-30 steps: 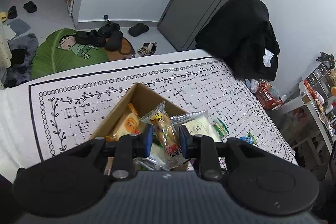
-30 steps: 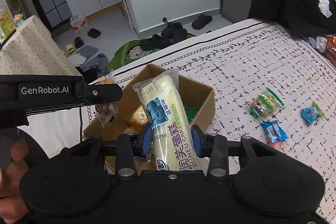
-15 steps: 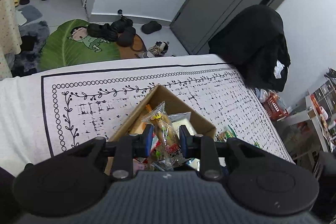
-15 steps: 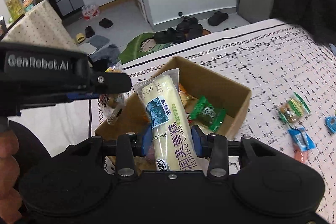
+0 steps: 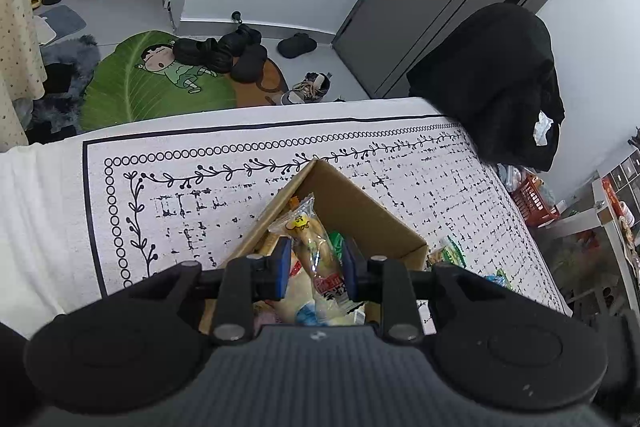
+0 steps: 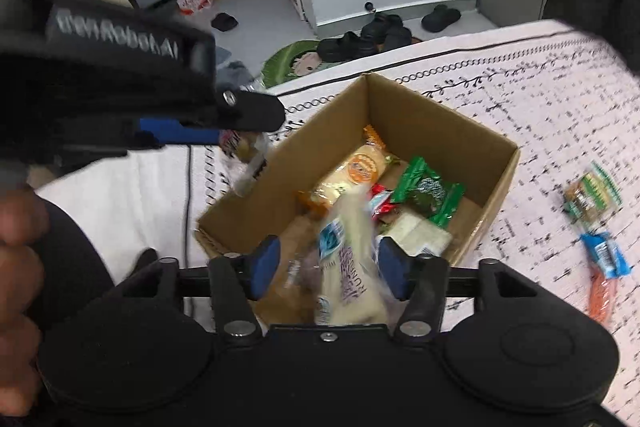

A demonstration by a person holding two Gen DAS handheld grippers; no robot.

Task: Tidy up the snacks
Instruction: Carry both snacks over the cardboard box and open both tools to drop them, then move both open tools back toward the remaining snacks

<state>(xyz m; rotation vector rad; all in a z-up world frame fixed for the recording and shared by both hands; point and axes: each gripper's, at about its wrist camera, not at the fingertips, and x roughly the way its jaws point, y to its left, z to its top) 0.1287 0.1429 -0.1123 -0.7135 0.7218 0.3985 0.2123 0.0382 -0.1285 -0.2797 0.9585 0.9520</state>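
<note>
An open cardboard box (image 6: 440, 131) holding several wrapped snacks stands on the patterned tablecloth (image 6: 540, 99). My right gripper (image 6: 329, 261) hovers over the box's near edge, open. A pale yellow cake packet (image 6: 348, 267) lies loose and blurred between its blue pads, tipped into the box. My left gripper (image 5: 314, 257) is shut on a clear-wrapped bread stick (image 5: 316, 251) above the box (image 5: 360, 203). In the right wrist view that left gripper (image 6: 224, 131) hangs at the box's left side with the bread stick (image 6: 244, 163) dangling from it.
Loose snacks lie on the cloth right of the box: a green packet (image 6: 592, 195), a blue one (image 6: 604, 255) and an orange one (image 6: 600, 299). A chair draped in a black coat (image 5: 492, 83) stands at the table's far right corner. A hand (image 6: 16, 259) grips the left tool.
My right gripper has opened and the cake packet has slipped down toward the box. Both grippers moved in closer over the box; the left keeps its hold on the bread stick.
</note>
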